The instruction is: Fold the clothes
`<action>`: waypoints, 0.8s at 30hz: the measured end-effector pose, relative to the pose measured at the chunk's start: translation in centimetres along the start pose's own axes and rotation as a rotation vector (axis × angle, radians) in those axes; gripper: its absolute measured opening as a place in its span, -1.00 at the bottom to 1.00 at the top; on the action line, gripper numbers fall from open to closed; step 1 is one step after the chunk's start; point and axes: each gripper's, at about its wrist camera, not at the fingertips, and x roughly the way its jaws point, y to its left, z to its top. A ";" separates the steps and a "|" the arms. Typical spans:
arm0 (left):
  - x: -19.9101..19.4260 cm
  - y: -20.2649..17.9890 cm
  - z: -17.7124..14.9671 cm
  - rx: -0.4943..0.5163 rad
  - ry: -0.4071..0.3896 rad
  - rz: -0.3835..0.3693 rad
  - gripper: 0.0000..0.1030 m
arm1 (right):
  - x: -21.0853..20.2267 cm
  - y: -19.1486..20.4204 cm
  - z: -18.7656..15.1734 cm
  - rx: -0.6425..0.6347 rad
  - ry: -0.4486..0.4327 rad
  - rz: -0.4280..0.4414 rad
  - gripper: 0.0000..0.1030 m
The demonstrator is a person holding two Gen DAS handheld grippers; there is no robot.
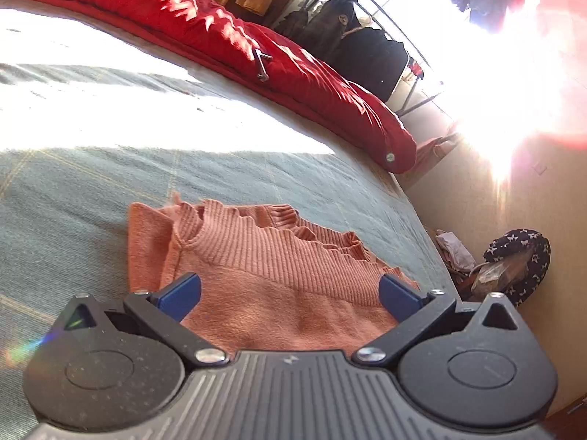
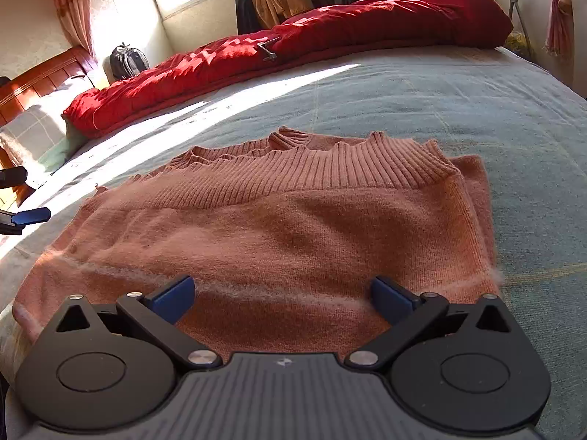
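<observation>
A salmon-pink knit sweater (image 2: 279,227) lies folded on the grey-blue bedspread (image 2: 477,110), its ribbed hem and cuffs on the far side. My right gripper (image 2: 282,299) hovers open over its near edge, blue pads wide apart with nothing between them. In the left wrist view the same sweater (image 1: 279,286) lies just ahead, and my left gripper (image 1: 290,297) is open above its near part, holding nothing. The left gripper's blue fingertip (image 2: 31,216) shows at the left edge of the right wrist view.
A red quilt (image 2: 293,55) lies along the far side of the bed, with a small metal object on it. A wooden headboard (image 2: 33,80) and pillow are at the left. Beyond the bed's end are a clothes rack (image 1: 367,44), shoes and a star-patterned item (image 1: 521,256) on the floor.
</observation>
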 end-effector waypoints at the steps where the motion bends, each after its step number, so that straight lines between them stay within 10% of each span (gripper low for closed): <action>1: -0.4 1.0 0.1 -0.028 -0.002 0.014 0.98 | 0.0 0.0 0.0 -0.008 0.000 0.000 1.00; 10: 2.0 6.6 -1.7 -0.188 0.116 -0.005 0.95 | 0.3 0.9 0.0 -0.075 0.025 -0.036 1.00; 24: 7.4 6.0 1.8 -0.087 0.232 -0.144 0.93 | 0.7 1.7 -0.1 -0.120 0.040 -0.083 1.00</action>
